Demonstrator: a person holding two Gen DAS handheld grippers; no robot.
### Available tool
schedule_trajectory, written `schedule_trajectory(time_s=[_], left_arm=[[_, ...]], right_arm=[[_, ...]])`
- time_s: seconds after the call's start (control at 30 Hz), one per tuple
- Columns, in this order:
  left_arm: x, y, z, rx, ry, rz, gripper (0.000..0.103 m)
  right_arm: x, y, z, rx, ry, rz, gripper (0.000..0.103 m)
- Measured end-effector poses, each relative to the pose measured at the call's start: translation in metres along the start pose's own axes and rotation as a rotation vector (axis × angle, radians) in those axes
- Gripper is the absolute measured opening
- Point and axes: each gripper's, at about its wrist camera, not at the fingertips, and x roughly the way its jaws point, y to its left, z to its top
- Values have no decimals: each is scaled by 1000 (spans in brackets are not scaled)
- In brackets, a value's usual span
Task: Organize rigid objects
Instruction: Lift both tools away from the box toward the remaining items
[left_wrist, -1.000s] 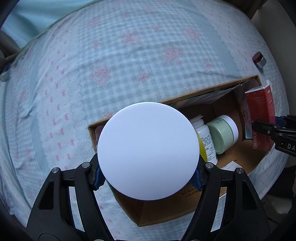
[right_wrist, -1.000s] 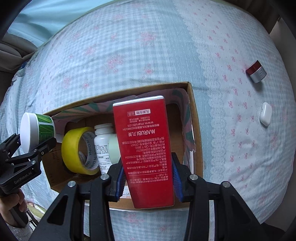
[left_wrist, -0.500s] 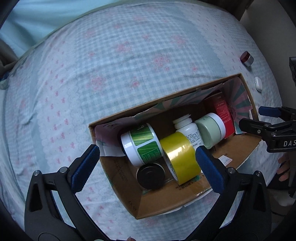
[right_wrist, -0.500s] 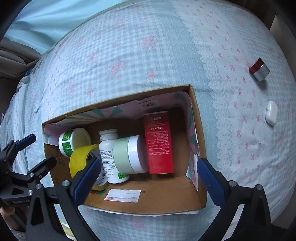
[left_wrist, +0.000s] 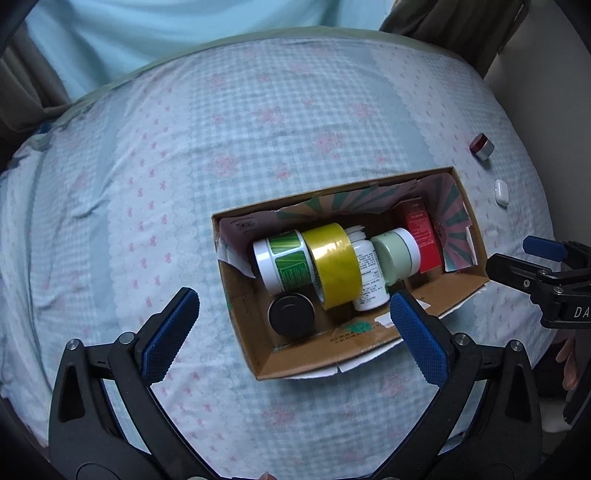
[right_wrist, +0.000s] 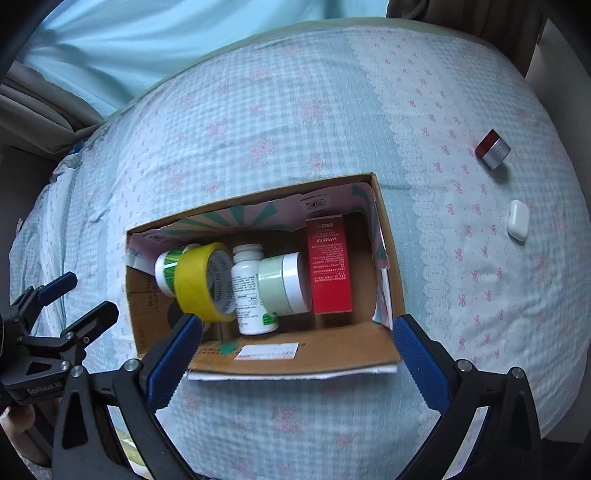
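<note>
The green-labelled white jar (left_wrist: 284, 264) and red rectangular carton (right_wrist: 328, 269) have just been released into the brown cardboard box (right_wrist: 295, 350); both grippers (left_wrist: 291, 328) (right_wrist: 295, 347) are spread wide, empty. Two small items are left outside, far right.

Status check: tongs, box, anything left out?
Both tongs, left and right, open, empty. Cardboard box packed. Red-capped jar and white case out on bedspread. Path clear.

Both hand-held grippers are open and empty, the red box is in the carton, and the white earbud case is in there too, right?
Not quite. The white earbud case lies on the bedspread outside the carton, near the small red-topped jar; the right wrist view shows it. The red box is inside, and both hand-held grippers, left and right, are open and empty.
</note>
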Motion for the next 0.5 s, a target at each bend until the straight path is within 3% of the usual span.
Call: schedule_trajectory(time_s=[0.23, 0.5], left_arm=[[-42, -19, -31, -23, -51, -16, 103], [-56, -64, -35, 32, -99, -48, 103]], right_arm=[[-52, 6, -30, -33, -61, -21, 103], [-99, -26, -65, 23, -125, -95, 103]])
